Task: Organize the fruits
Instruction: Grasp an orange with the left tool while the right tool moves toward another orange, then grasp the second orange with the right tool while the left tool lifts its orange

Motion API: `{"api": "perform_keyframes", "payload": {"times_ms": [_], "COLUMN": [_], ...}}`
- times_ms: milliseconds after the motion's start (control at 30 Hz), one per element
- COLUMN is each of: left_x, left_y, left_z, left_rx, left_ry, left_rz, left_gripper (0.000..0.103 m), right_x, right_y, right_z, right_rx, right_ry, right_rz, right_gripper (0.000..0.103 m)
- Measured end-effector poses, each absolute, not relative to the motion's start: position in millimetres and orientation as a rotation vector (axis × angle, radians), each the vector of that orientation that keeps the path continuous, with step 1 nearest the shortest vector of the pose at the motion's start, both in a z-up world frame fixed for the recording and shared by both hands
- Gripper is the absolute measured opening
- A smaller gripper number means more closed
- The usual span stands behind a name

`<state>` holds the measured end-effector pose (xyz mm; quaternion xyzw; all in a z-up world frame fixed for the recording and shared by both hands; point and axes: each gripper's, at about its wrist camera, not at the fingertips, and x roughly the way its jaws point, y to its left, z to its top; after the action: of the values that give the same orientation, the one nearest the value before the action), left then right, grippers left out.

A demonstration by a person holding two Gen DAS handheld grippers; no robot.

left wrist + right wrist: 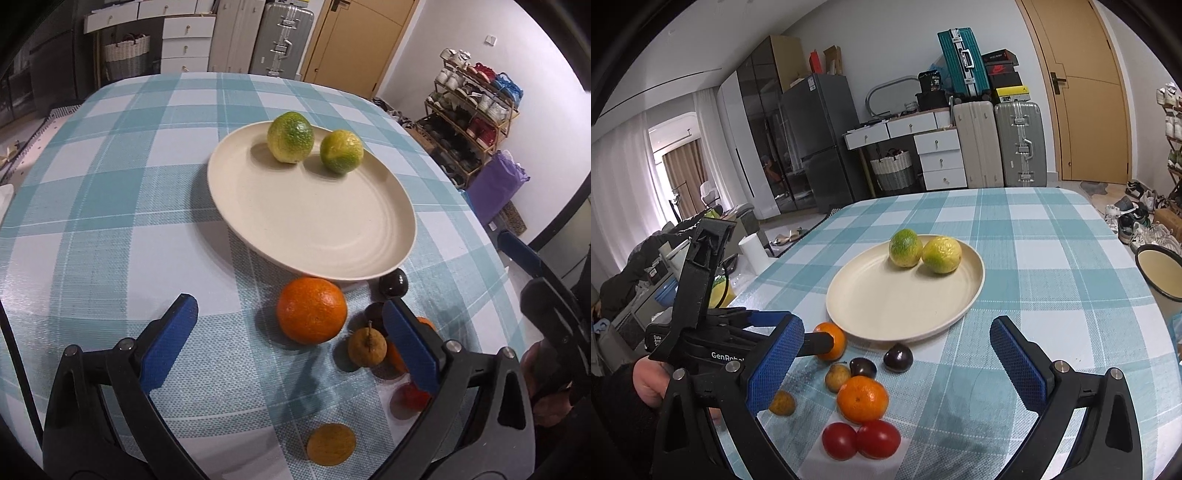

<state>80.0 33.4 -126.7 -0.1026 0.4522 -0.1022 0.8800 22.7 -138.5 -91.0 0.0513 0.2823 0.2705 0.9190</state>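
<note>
Two red tomatoes (860,439) sit closest, touching each other, low between the blue fingers of the right claw (897,365). Its fingers are wide apart and hold nothing. Just past the tomatoes sits one small orange (863,398), with its stem dimple facing up. Behind that are two dark plums (897,357) and two little brown fruits (837,376); one brown fruit has its stem pointing up.

Further ahead, an oval cream plate (886,314) lies on the checked tablecloth (1052,258), its long side running from near left to far right. Two green-yellow citrus fruits (905,248) sit side by side at its far end.

Left of the right claw, the left claw (291,326) is wide apart too, with one big orange (312,311) between its fingers, not squeezed. White writing on that tool reads "GenRobo", the rest hidden.
</note>
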Motion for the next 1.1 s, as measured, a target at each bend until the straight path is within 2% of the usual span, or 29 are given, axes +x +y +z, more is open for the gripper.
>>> {"api": "perform_keyframes", "payload": {"times_ms": [233,367,433,500,800,1100], "left_x": [82,86,87,88,83,72], "left_y": [36,38,38,39,45,57], "left_z": [-132,-137,-138,-140,-140,-131], "left_rx": [-0.261,-0.307,-0.314,-0.330,-0.361,-0.370], "left_ry": [0.957,0.981,0.979,0.984,0.977,0.950], "left_rz": [-0.257,-0.301,-0.315,-0.341,-0.355,-0.350], "left_gripper": [0.081,0.063,0.058,0.036,0.036,0.036], "right_x": [24,25,25,24,23,33], "right_y": [-139,-140,-140,-140,-139,-124], "right_z": [-94,-95,-96,-96,-100,-119], "right_rx": [0.113,0.119,0.122,0.124,0.137,0.122], "right_ry": [0.591,0.594,0.597,0.600,0.618,0.748], "right_rz": [0.558,0.556,0.557,0.559,0.590,0.636], "right_gripper": [0.103,0.103,0.103,0.103,0.103,0.103]}}
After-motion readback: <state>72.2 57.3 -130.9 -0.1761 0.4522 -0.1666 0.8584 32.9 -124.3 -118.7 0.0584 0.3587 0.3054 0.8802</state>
